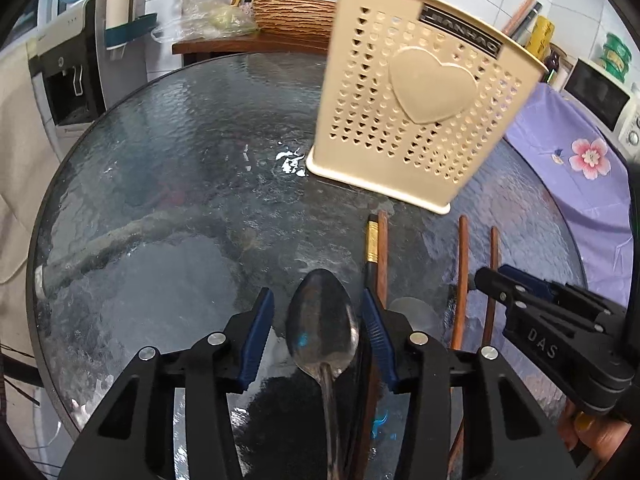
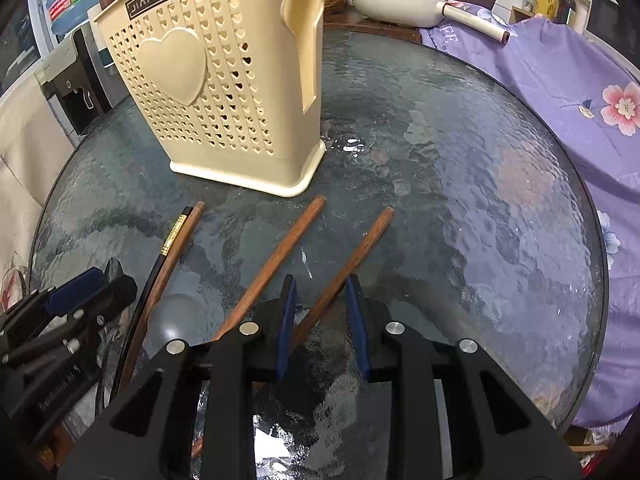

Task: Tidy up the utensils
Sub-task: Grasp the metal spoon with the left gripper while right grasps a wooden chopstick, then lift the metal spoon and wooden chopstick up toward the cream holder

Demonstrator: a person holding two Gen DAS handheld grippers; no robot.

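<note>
Cream plastic holder (image 1: 416,120) is seen upright on the glass table (image 1: 180,168), ahead of both tongs, well beyond the fingertips. Left tongs (image 1: 318,320) are spread; a metal spoon (image 1: 322,328) lies between the blue pads (image 1: 256,336), bowl forward, handle running back under the tongs, no pad contact visible. Just right of the left tongs, a black chopstick with gold band (image 1: 372,248) is laid beside a brown one (image 1: 382,256), touching. Right tongs (image 2: 322,312) are spread as well; a brown chopstick (image 2: 348,264) passes between the fingers, not pinched. Another brown chopstick (image 2: 280,256) lies just left of the right tongs. Purple floral cloth (image 2: 560,92) is seen to the right of the table.
</note>
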